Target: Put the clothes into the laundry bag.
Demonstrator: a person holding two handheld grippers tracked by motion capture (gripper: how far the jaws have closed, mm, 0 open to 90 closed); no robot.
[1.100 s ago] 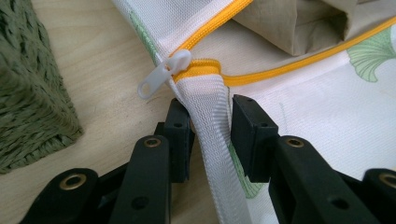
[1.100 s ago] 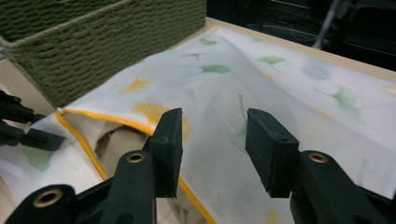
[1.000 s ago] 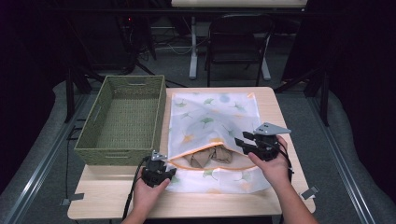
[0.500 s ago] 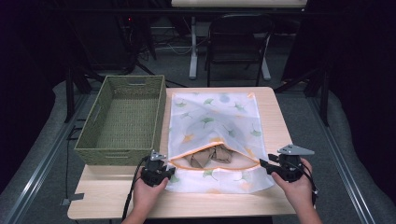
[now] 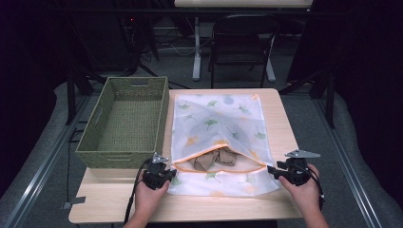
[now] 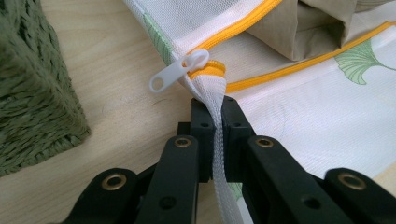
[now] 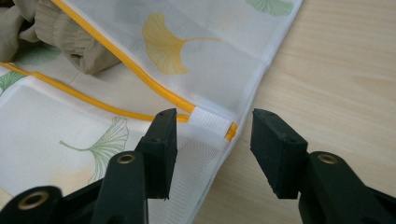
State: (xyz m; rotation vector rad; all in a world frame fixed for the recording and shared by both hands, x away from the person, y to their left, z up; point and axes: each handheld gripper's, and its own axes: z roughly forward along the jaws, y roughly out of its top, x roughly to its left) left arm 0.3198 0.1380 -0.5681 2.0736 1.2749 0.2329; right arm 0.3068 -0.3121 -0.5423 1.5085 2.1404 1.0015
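A white mesh laundry bag (image 5: pixel 218 118) with ginkgo-leaf print and an orange zipper lies on the table, its opening gaping near the front. A beige garment (image 5: pixel 214 159) sits inside the opening. My left gripper (image 6: pixel 212 105) is shut on the bag's left edge just below the white zipper pull (image 6: pixel 180 70); its jaws have just been closing on that fabric. In the high view it (image 5: pixel 170 176) sits at the bag's front left corner. My right gripper (image 7: pixel 212 128) stands open astride the zipper's right end, its jaws having just been opening, pads clear of the cloth.
A green woven basket (image 5: pixel 119 159) stands left of the bag, its corner (image 6: pixel 32 93) close to my left gripper. Bare tabletop (image 5: pixel 285 118) runs along the bag's right side. A dark chair (image 5: pixel 242 42) stands beyond the table's far edge.
My right hand moved right and down from the bag's opening to the bag's right edge, letting the lifted flap settle. The left hand stayed put.
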